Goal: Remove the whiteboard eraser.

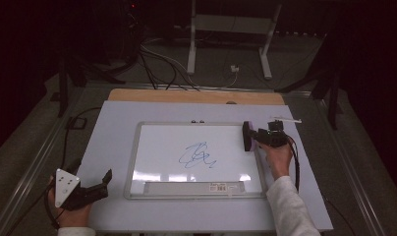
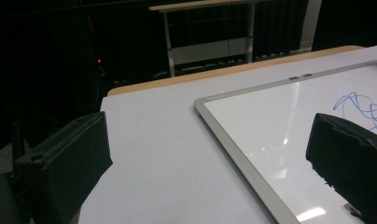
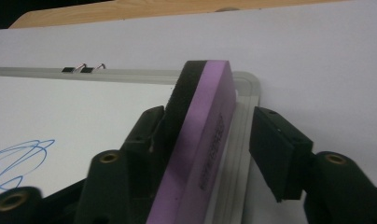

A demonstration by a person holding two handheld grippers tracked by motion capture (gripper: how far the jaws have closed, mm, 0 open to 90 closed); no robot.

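Note:
A whiteboard (image 1: 191, 123) lies flat on the white table and carries a blue scribble (image 1: 196, 155) near its middle. At its right edge an eraser (image 1: 246, 136), purple with a black felt face, stands on its long side. My right gripper (image 1: 254, 137) reaches in from the right and straddles it. In the right gripper view the eraser (image 3: 210, 93) sits between the jaws of the right gripper (image 3: 210, 121): the left jaw lies against the felt, while a gap separates the right jaw from the purple side. My left gripper (image 1: 105, 179) rests open at the table's front left, holding nothing.
The board's pen tray (image 1: 194, 187) runs along its near edge. A thin white stick (image 1: 285, 119) lies beyond the right hand. The table's wooden back edge (image 1: 196, 96) faces a floor with cables and a white stand (image 1: 231, 29). Bare table surface (image 2: 168, 154) lies left of the board.

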